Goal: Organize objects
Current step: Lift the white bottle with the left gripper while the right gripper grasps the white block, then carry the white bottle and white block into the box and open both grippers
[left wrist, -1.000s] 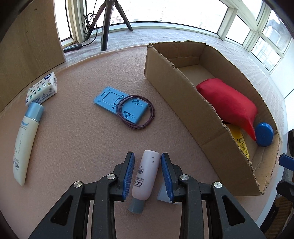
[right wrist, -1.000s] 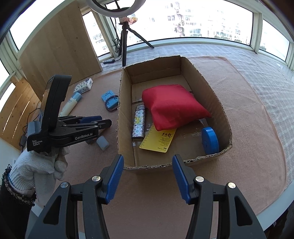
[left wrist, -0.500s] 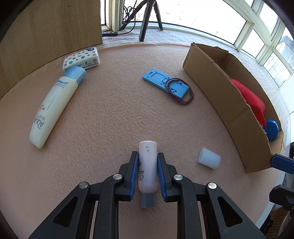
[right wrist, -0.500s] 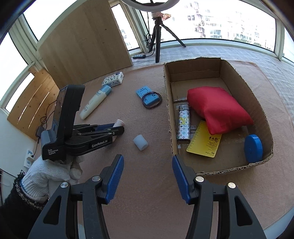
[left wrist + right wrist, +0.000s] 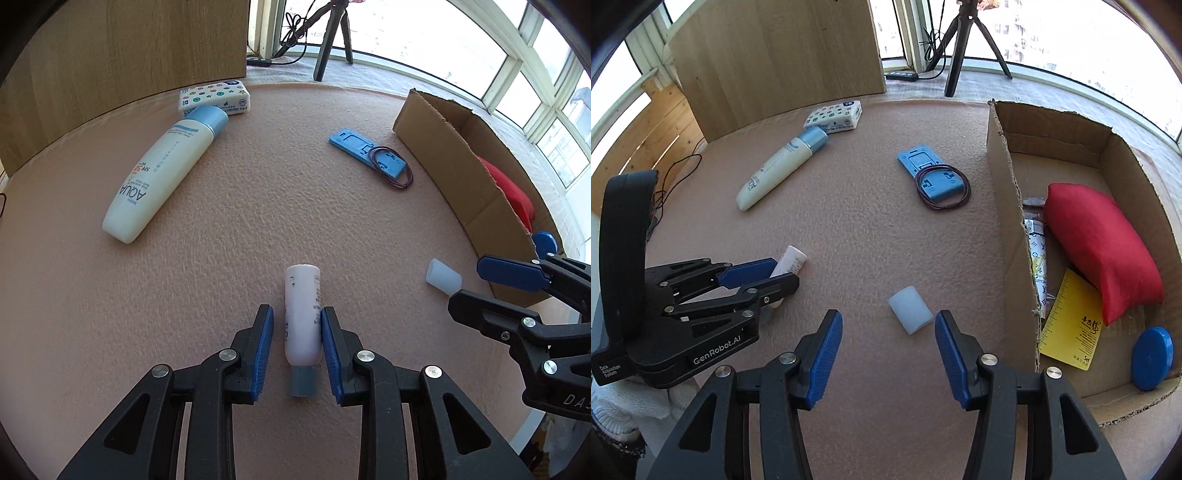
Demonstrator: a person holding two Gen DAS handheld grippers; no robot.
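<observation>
A small pale pink bottle (image 5: pixel 301 314) with a grey-blue cap lies on the pink felt table between the pads of my left gripper (image 5: pixel 297 314). The jaws are opening: the left pad stands off the bottle and the right pad is just at its side. From the right wrist view the left gripper (image 5: pixel 783 273) is at the left, the bottle (image 5: pixel 790 260) poking out past it. My right gripper (image 5: pixel 886 317) hangs open, its jaws narrowing slightly. A white translucent cap (image 5: pixel 910 310) lies just ahead of its fingertips, untouched.
An open cardboard box (image 5: pixel 1008 206) at the right holds a red pouch (image 5: pixel 1100 243), a yellow card, a patterned lighter and a blue disc (image 5: pixel 1152 358). On the table lie a sunscreen bottle (image 5: pixel 166 170), a tissue pack (image 5: pixel 214 98) and a blue stand (image 5: pixel 369 151) with a dark ring.
My left gripper closed on the small bottle, carried it away from the box, then eased its pads off. My right gripper swung left and lower, over the white cap.
</observation>
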